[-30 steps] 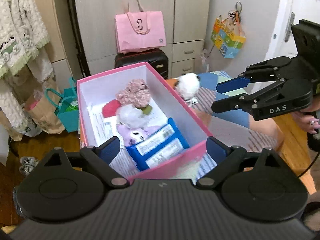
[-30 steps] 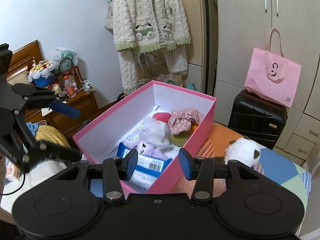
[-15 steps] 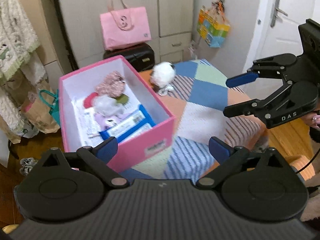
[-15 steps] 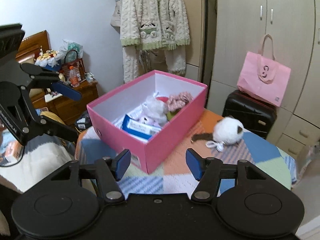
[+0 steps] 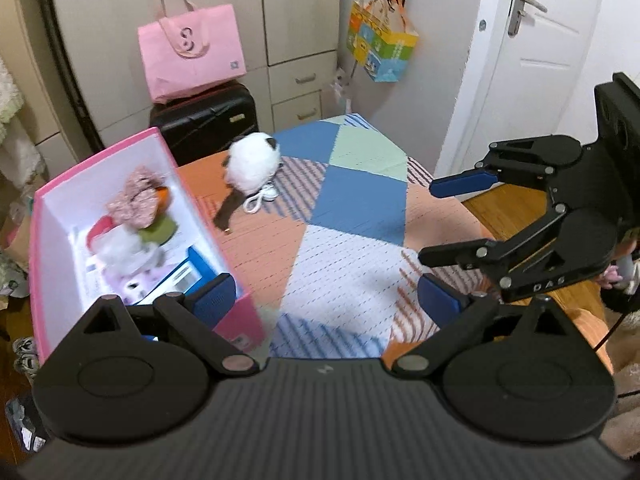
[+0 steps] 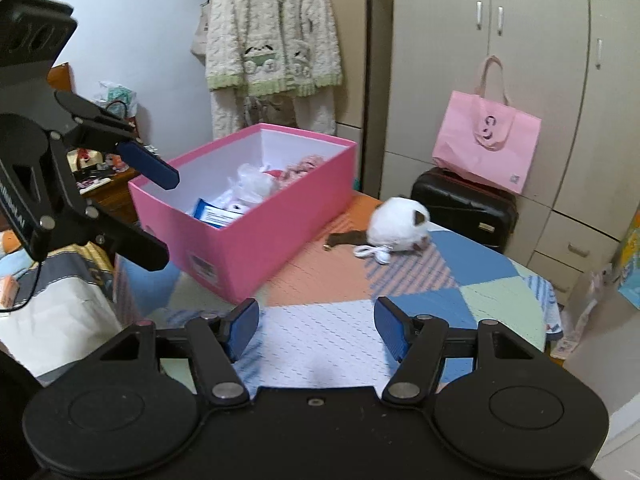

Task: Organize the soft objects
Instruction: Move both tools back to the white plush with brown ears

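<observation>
A pink box (image 5: 240, 322) (image 6: 248, 248) stands on the patchwork cloth (image 5: 360, 208) (image 6: 320, 280). It holds a fluffy pink piece (image 5: 138, 200), a white plush (image 5: 120, 248) and blue packs (image 5: 184, 276) (image 6: 216, 214). A round white plush toy (image 5: 252, 166) (image 6: 396, 226) with a white cord lies on the cloth beyond the box. My left gripper (image 5: 326, 298) (image 6: 158, 214) is open over the cloth by the box's near corner, holding nothing. My right gripper (image 6: 317, 328) (image 5: 444, 222) is open and empty above the cloth, short of the toy.
A pink tote (image 5: 192, 56) (image 6: 486, 148) rests on a black suitcase (image 5: 204, 120) before the wardrobe. A colourful bag (image 5: 382, 48) hangs near the white door (image 5: 540, 60). A knitted cardigan (image 6: 272, 40) hangs behind the box. A cluttered wooden cabinet (image 6: 104, 176) stands left.
Both grippers have drawn back from over the box, which now lies farther off and to the left. The right jaws have widened. More of the cloth and the white toy show.
</observation>
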`<state>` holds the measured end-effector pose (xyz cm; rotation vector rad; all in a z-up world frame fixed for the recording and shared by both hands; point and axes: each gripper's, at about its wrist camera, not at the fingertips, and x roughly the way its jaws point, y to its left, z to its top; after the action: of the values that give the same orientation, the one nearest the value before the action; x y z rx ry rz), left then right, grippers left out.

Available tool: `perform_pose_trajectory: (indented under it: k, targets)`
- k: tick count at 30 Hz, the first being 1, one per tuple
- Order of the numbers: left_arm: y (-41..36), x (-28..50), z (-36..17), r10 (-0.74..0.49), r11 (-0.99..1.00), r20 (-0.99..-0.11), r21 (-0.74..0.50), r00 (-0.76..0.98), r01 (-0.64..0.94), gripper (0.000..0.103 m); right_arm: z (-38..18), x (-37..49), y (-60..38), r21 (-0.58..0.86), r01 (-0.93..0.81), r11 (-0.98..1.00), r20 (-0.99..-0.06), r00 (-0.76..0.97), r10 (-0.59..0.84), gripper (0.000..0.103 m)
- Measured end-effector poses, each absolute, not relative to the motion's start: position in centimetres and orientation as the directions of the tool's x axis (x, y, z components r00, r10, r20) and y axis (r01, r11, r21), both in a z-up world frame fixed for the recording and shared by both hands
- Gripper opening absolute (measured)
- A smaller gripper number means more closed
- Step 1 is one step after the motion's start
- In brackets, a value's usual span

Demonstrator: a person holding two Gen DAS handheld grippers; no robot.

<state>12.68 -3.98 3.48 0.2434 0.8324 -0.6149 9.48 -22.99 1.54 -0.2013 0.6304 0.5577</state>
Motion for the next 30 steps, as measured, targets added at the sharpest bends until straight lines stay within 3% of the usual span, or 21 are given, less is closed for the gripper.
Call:
perform_pose_trajectory:
  k: [6, 12, 16, 23, 27, 30]
  targets:
    - [-6.9, 14.2, 2.0, -0.437, 0.782, -0.706, 0.008, 0.557, 0.623, 0.099, -0.7, 11.4, -24.9, -0.002, -0.548, 0.836, -0.587, 0.678, 0.443, 0.069]
    - [-9.1, 16.4, 0.8, -0.477, 0.778, -0.676, -0.026, 0.562, 0.628, 0.099, -2.7, 14.3, -26.2, -0.014, -0.553, 0.833, -0.539, 0.706, 0.459, 0.069]
    - [-10.3, 18.9, -0.4, -0.426, 0.811, -0.669, 0.016, 0.609, 0.585, 0.099, -3.8, 16.6, -27.3, -0.022, -0.549, 0.835, -0.485, 0.737, 0.472, 0.069]
    - [-11.2, 24.4, -2.0, -0.374, 0.886, -0.648, -0.038, 0.664, 0.462, 0.097, -5.9, 22.6, -27.9, -0.03, -0.562, 0.826, -0.482, 0.733, 0.481, 0.069]
    - [-11.3, 27.6, -2.8, -0.426, 0.888, -0.676, -0.186, 0.601, 0.42, 0.097, -6.6, 25.7, -27.1, -0.059, -0.609, 0.791, -0.499, 0.704, 0.505, 0.07]
    - [-11.2, 29.0, -3.5, -0.412, 0.905, -0.674, -0.221, 0.614, 0.364, 0.096, -6.9, 27.3, -26.3, -0.102, -0.635, 0.766, -0.481, 0.705, 0.52, 0.07]
